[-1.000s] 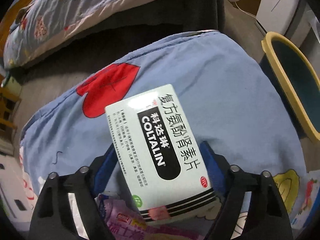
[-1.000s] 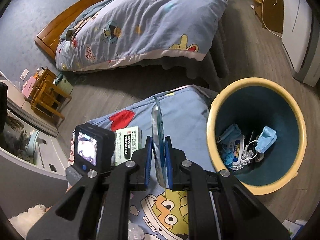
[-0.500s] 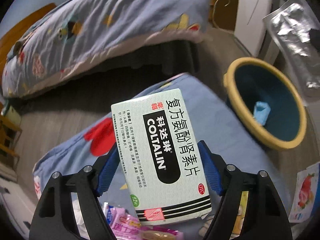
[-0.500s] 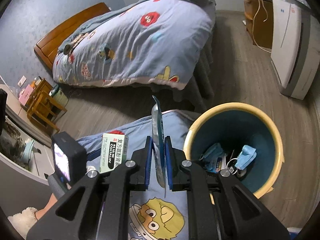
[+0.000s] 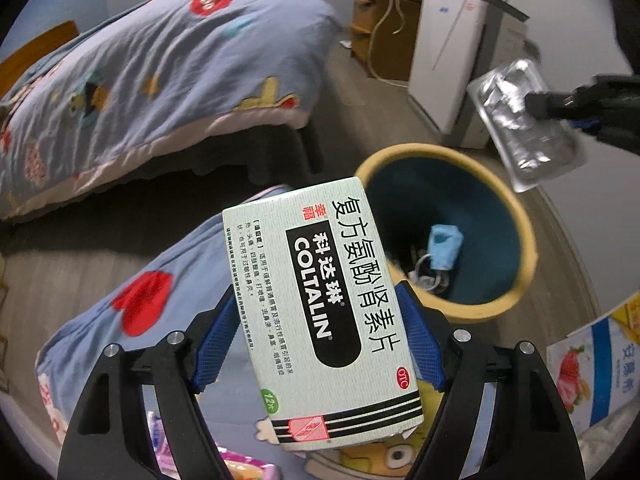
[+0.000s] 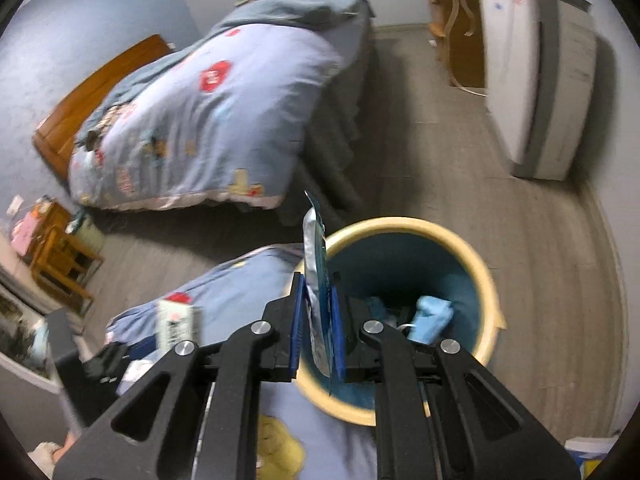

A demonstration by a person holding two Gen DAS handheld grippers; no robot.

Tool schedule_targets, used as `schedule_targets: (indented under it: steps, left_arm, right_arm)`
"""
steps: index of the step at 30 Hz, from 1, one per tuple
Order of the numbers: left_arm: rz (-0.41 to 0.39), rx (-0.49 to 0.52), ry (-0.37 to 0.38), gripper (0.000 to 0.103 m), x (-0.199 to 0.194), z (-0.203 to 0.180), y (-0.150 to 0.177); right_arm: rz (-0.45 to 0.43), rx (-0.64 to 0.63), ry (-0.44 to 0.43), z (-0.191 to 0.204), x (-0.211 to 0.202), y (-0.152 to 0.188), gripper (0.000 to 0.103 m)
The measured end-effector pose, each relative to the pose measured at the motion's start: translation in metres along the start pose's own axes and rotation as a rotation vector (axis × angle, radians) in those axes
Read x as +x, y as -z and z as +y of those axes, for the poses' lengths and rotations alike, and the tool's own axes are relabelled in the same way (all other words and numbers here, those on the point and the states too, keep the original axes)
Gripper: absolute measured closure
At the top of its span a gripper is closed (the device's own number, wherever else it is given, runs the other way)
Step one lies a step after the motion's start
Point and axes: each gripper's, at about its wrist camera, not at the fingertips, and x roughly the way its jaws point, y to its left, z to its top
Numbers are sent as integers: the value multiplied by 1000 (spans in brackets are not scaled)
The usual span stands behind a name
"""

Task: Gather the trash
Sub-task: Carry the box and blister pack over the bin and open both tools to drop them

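My left gripper (image 5: 320,344) is shut on a pale green Coltalin medicine box (image 5: 320,312) and holds it in the air, left of the yellow-rimmed blue bin (image 5: 516,216). My right gripper (image 6: 318,324) is shut on a silver blister pack (image 6: 316,280), held edge-on above the bin (image 6: 476,264). The pack also shows in the left wrist view (image 5: 524,124), up and right of the bin. The box shows blurred in the right wrist view (image 6: 176,320). Blue masks (image 5: 444,244) lie in the bin.
A blue cartoon quilt (image 5: 132,296) lies below both grippers, with a pink wrapper (image 5: 160,440) and a strawberry packet (image 5: 584,368) on it. A bed (image 6: 208,120) stands beyond. A white appliance (image 6: 532,76) and wooden cabinet (image 5: 376,28) stand at the right.
Both grippers have risen and moved toward the bin with their loads. The blister pack now sits over the bin's near rim. The box is higher and closer to the bin.
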Motion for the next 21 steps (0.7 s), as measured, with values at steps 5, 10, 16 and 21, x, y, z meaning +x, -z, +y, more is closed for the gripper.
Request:
schedule_targets:
  steps: [5,10,16,21]
  left_arm:
    - [-5,56,30,26,-4,-26,-4]
    - [11,117,42,26,4,-51,-14]
    - [70,163,55,26,35,-75,-33]
    - [83,150,32,26,56,-82,-53]
  right_arm:
    - [30,122,8,-40,14,3,91]
    - [61,190,-5,-56,29,10,91]
    - [69,251,15,-64,38,15,91]
    - [26,329,17,-75,36,15,91]
